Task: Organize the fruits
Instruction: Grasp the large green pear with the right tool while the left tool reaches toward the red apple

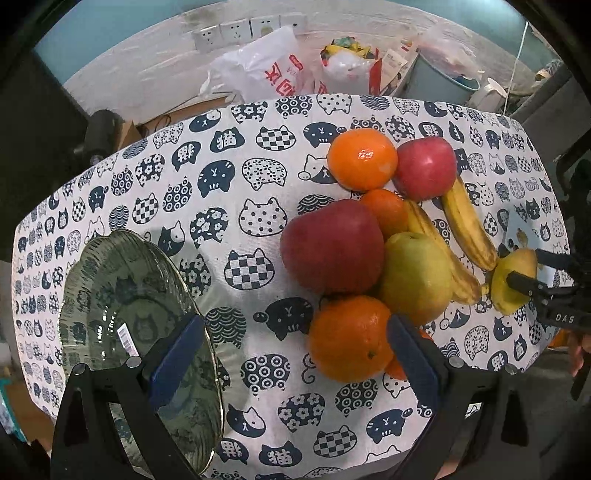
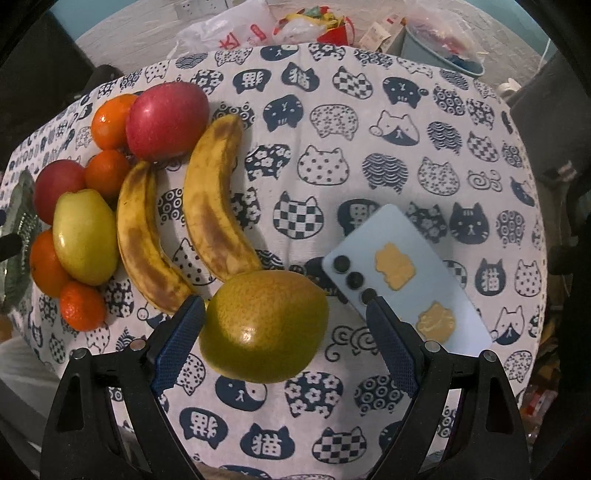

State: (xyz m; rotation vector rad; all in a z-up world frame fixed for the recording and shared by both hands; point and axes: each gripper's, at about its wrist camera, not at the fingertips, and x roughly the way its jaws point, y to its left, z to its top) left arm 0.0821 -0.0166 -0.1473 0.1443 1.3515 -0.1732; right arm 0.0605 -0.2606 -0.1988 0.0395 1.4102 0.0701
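My right gripper (image 2: 284, 325) jaws stand apart around the green orange (image 2: 264, 326); my left gripper (image 1: 295, 343) jaws gape beside the glass plate (image 1: 110, 295).

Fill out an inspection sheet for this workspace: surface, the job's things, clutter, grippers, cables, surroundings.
Surface: table under a cat-print cloth.
Job's things: glass plate at the left, bare; fruit heaped on the cloth: two red apples, the near one; oranges, the nearest; green-yellow apple; two spotted bananas; yellow-green citrus apart from the heap.
Clutter: blue phone face down, with stickers.
Grippers: left gripper open, over plate edge and nearest orange; right gripper open, fingers either side of the citrus, contact unclear.
Cables: thin white cord beyond the table.
Surroundings: plastic bags, blue bin, wall sockets.
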